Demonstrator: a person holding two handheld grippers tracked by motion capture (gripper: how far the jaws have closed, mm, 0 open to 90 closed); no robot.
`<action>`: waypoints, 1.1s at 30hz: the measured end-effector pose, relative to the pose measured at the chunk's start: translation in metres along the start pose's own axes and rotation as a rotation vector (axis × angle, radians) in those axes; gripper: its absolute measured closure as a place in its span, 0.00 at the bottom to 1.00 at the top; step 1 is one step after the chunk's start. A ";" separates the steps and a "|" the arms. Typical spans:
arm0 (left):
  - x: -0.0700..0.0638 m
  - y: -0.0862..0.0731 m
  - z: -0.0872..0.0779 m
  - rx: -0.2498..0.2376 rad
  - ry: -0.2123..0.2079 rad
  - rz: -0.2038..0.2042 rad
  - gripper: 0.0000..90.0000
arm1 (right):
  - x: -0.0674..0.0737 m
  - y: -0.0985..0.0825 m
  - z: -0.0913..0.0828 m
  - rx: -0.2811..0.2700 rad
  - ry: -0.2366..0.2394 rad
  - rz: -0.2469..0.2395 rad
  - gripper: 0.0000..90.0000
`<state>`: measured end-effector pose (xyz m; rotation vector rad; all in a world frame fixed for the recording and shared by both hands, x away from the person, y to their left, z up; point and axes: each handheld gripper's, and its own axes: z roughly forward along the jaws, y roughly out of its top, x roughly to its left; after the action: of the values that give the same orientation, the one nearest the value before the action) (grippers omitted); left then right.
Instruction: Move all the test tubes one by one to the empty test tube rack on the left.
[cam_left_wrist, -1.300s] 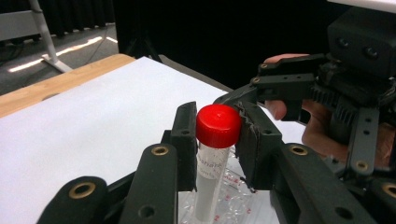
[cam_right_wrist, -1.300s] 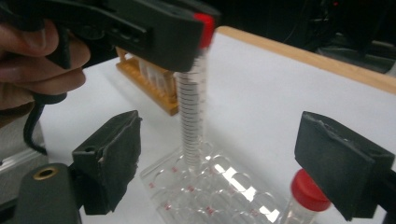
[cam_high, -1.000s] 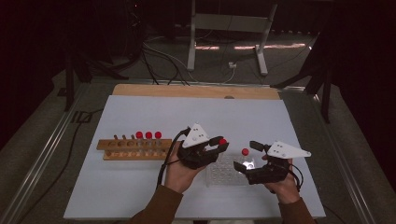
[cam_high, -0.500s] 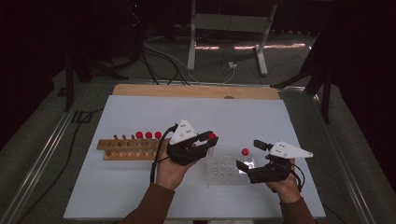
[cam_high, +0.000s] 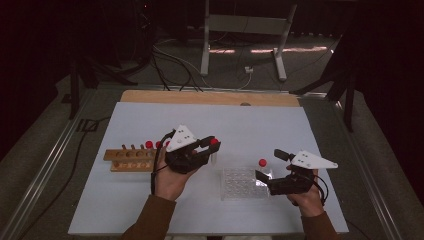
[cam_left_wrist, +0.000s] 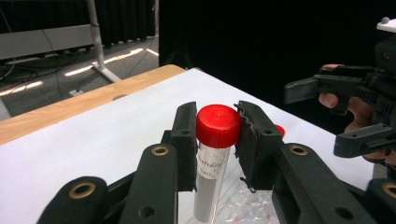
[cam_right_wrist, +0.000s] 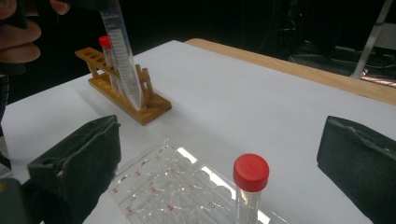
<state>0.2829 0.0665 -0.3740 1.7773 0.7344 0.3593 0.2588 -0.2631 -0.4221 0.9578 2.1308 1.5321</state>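
My left gripper (cam_high: 214, 148) is shut on a clear tube with a red cap (cam_left_wrist: 217, 126), pads pressing just under the cap. It hangs upright above the table between the wooden rack (cam_high: 127, 159) and the clear well plate (cam_high: 240, 184). In the right gripper view the held tube (cam_right_wrist: 123, 60) hangs in front of the rack (cam_right_wrist: 126, 95). My right gripper (cam_right_wrist: 224, 156) is open at the plate's right end. A second red-capped tube (cam_right_wrist: 251, 186) stands between its pads, touching neither. The second tube (cam_high: 262, 164) also appears in the high view.
The rack holds several red-capped tubes (cam_high: 149, 145) at its right end, and its left holes are bare. A white sheet (cam_high: 260, 125) covers the table, with a wooden strip (cam_high: 210, 97) along the far edge. Cables and a stand's legs lie on the floor beyond.
My left gripper has carried its tube leftward from above the well plate toward the rack, rising slightly. The right gripper has stayed put.
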 end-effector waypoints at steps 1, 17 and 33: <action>0.001 0.000 -0.002 0.000 0.004 -0.003 0.79 | 0.000 0.000 0.000 0.000 0.000 0.000 0.00; 0.027 -0.005 -0.033 -0.004 0.079 -0.014 0.79 | -0.003 -0.001 -0.003 -0.002 -0.006 0.007 0.00; 0.056 -0.012 -0.073 -0.014 0.185 -0.027 0.79 | -0.004 -0.001 -0.005 -0.007 -0.008 0.010 0.00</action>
<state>0.2800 0.1594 -0.3677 1.7350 0.8829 0.5146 0.2582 -0.2702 -0.4217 0.9715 2.1172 1.5368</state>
